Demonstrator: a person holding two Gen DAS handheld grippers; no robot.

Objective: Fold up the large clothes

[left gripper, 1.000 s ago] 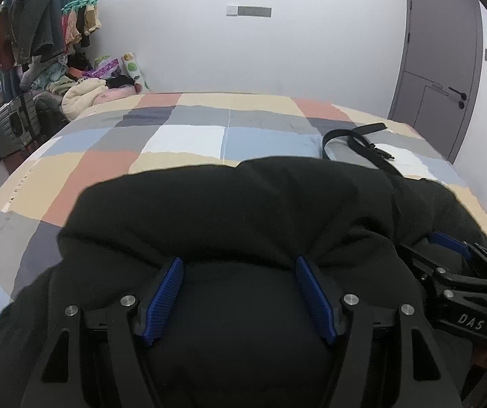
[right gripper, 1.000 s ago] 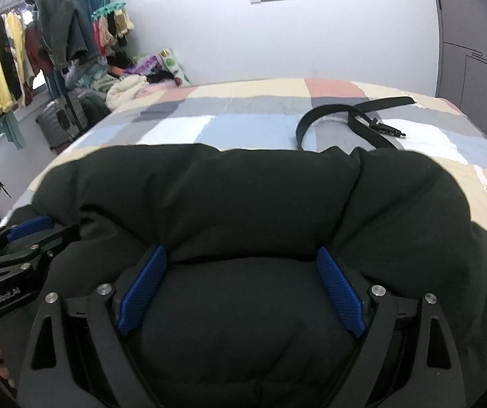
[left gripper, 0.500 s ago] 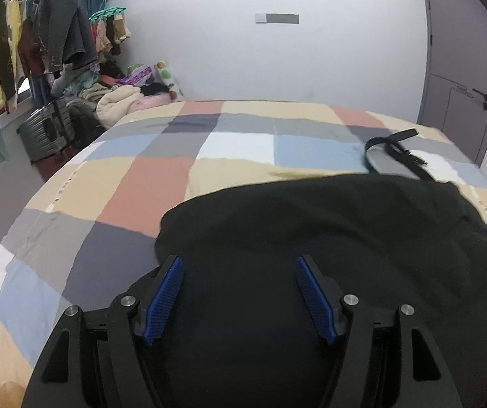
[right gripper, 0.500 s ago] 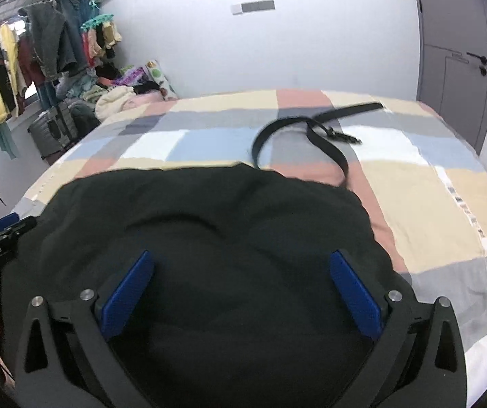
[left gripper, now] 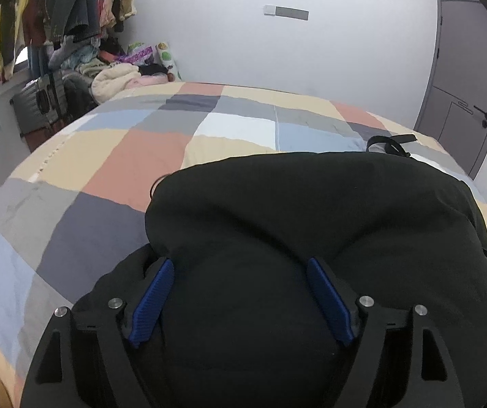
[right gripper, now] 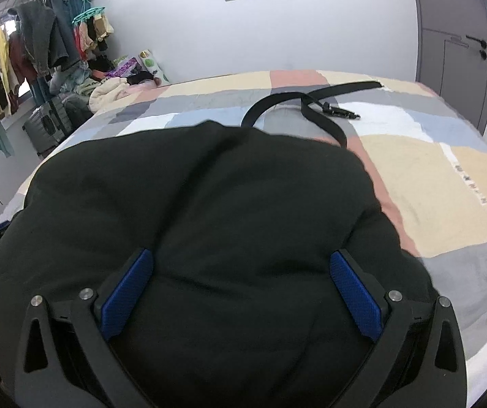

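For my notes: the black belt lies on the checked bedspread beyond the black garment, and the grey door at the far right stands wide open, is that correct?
Not quite: the right wrist view shows the grey door closed. The black belt does lie on the checked bedspread beyond the black garment.

Even, soft indoor light, strong fisheye bending, dark vignetted corners, slight blur at edges

1. I see a bed (left gripper: pixel 134 156) under a patchwork cover: blocks of cream, salmon, grey, pale blue, white and dark slate.
2. A bulky black garment (right gripper: pixel 209 197) lies on the near part of the bed, rumpled and puffed up.
3. A black belt (right gripper: pixel 311 102) lies looped on the cover beyond the garment, toward the right side; its near end runs up to the garment's far edge.
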